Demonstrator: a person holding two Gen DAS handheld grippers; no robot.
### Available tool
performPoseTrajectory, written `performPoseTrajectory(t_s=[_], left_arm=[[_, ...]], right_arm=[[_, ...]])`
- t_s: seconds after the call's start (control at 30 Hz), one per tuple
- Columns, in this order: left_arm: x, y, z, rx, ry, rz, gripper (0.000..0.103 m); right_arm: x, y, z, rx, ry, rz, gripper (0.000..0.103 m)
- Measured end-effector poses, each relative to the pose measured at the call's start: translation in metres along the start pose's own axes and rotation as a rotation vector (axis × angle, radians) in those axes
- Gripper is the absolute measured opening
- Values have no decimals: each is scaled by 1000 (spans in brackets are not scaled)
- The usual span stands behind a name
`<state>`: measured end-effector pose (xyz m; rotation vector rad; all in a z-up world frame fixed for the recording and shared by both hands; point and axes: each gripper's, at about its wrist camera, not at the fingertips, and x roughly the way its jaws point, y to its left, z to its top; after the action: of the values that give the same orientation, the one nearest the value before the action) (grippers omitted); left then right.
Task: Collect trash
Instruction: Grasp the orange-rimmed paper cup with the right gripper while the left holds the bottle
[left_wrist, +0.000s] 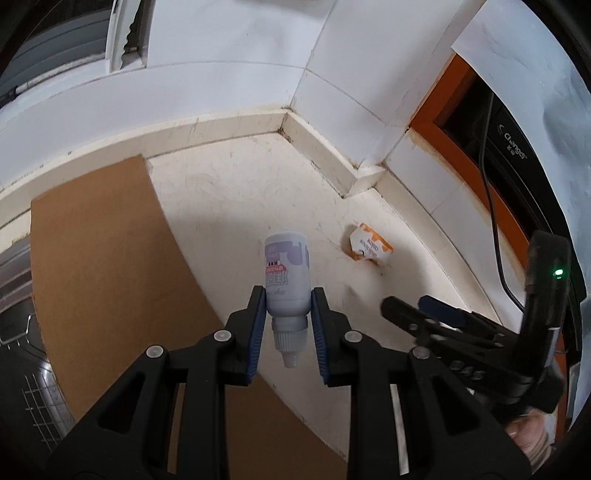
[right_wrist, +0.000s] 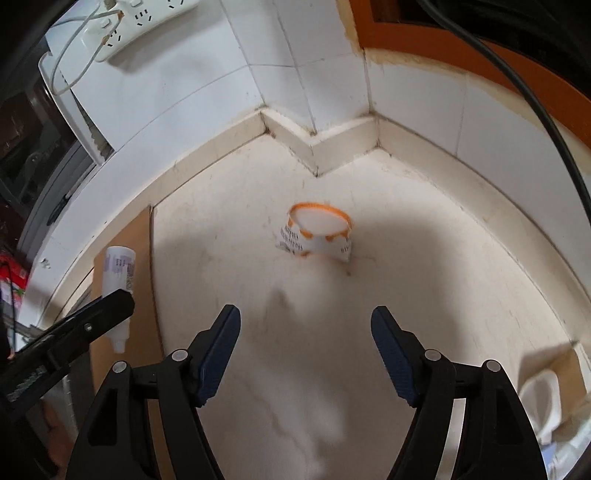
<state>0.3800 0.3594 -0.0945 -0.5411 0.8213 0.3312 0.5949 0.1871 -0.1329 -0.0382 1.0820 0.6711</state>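
My left gripper (left_wrist: 289, 301) is shut on a small white bottle (left_wrist: 286, 273) with a purple label, cap toward the camera, held above the cream floor. The bottle also shows at the left of the right wrist view (right_wrist: 119, 277), with the left gripper's finger (right_wrist: 92, 314) across it. A crumpled orange-and-white paper cup (right_wrist: 317, 232) lies on the floor near the wall corner; it also shows in the left wrist view (left_wrist: 368, 246). My right gripper (right_wrist: 306, 321) is open and empty, above the floor short of the cup. It shows at the right of the left wrist view (left_wrist: 417, 308).
A brown cardboard sheet (left_wrist: 107, 258) lies on the floor at the left. White tiled walls with a cream skirting (right_wrist: 310, 144) form a jutting corner behind the cup. An orange frame (left_wrist: 443, 122) and a black cable (left_wrist: 491, 206) are at right. A white power strip (right_wrist: 147, 22) hangs upper left.
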Motion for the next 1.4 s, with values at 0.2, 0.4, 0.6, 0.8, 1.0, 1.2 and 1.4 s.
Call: performPoseTrajectory(t_s=[0.2,0.4,0.6,0.8,1.0,1.2,1.4], left_arm=[[-12,-3,-8,-1,5,-22,21],[-30,-9,-15,10,-4,-46,21],[-45,-9,-20,12,-16,-59,21],[-60,-5,-19,13,-44,-74,21],[-71,-1,-14,11,-60,-92,21],[-68,6,-6,-2,-68,-85,21],[-54,22,-1,-32,-71,-48,21]], right_arm=[[-44,-1,-11,5,18,47,74],[-81,17,-25,-32,30,84,74],[-93,32,-48,-48,40,114,74],[-104,51,-58,-20,2,183,74],[-110,62,-28,15,-46,193,75],[-93,57,16,29,-102,77,79],[-33,45,33,21,-82,-43,79]])
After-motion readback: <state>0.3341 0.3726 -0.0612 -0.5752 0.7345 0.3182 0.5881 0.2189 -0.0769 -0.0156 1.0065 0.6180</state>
